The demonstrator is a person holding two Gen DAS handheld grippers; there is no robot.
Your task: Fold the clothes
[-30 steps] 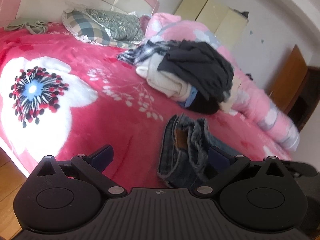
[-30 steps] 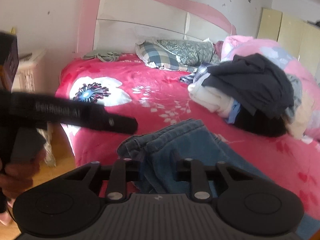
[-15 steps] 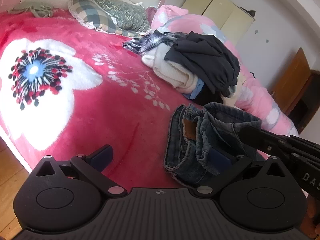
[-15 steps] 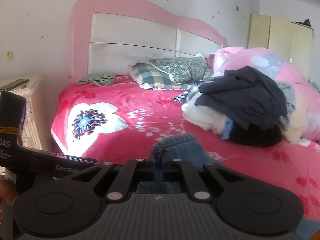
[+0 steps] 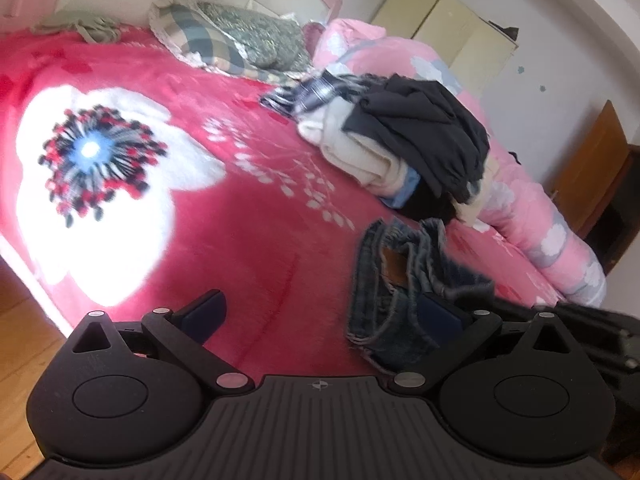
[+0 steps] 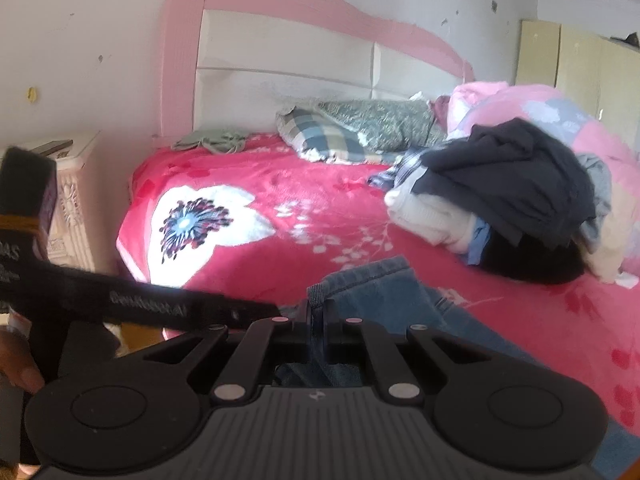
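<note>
A crumpled pair of blue jeans (image 5: pixel 396 280) lies on the red flowered blanket (image 5: pixel 248 216) near the bed's front edge. My left gripper (image 5: pixel 320 316) stands wide open just in front of it. Its right finger (image 5: pixel 440 316) sits against the jeans' bunched edge, and nothing is pressed between the fingers. In the right wrist view my right gripper (image 6: pixel 318 312) is shut on a denim hem of the jeans (image 6: pixel 380 292). The left gripper's black body (image 6: pixel 160 304) reaches in from the left, held by a hand (image 6: pixel 16 372).
A pile of clothes (image 5: pixel 400 140), dark, cream and plaid, sits behind the jeans. Pillows (image 5: pixel 232 36) and a rolled pink quilt (image 5: pixel 532 216) line the back and right. A small green garment (image 6: pixel 212 142) lies by the headboard. A white nightstand (image 6: pixel 68 200) stands left of the bed.
My right gripper's fingers have come together on the jeans' hem, which now stands up between them. The left gripper stays open beside the jeans.
</note>
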